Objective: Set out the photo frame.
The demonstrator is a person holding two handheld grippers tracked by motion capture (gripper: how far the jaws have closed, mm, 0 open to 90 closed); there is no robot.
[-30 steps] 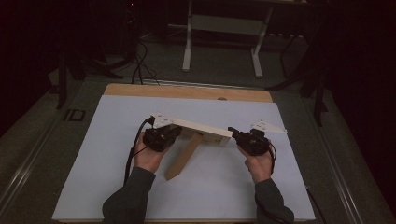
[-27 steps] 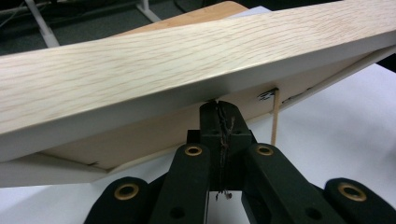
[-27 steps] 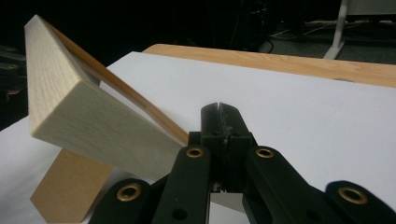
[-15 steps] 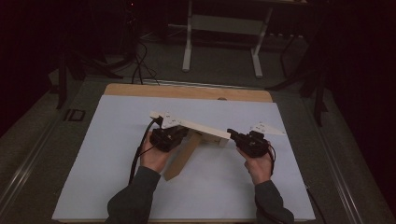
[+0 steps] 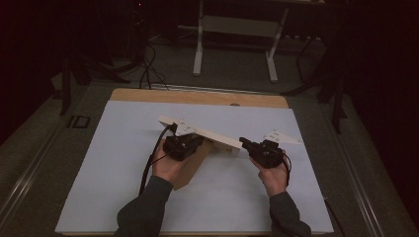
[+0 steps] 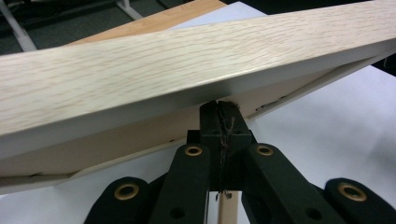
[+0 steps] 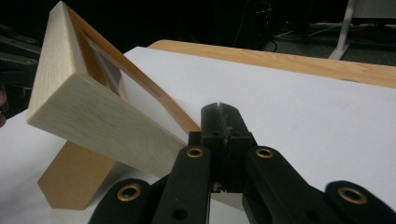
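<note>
A light wooden picture frame (image 5: 212, 136) hangs tilted over the white mat, and its brown back stand (image 5: 190, 168) reaches down to the mat. My left gripper (image 5: 196, 141) sits under the frame's left half. In the left gripper view its jaws (image 6: 219, 105) are shut, with the tips against the frame's lower edge (image 6: 187, 60). My right gripper (image 5: 243, 142) is at the frame's right end. Its jaws (image 7: 219, 110) are shut beside the frame's near corner (image 7: 93, 123), with the stand (image 7: 74, 182) below; I see nothing between them.
The white mat (image 5: 99, 173) covers most of the table, and a bare wooden strip (image 5: 197, 97) runs along the far edge. Beyond the table are a white stand's legs (image 5: 199, 49) and cables on the dark floor (image 5: 148, 74).
My left hand and the frame's left part have drifted slightly right. The right hand has kept still.
</note>
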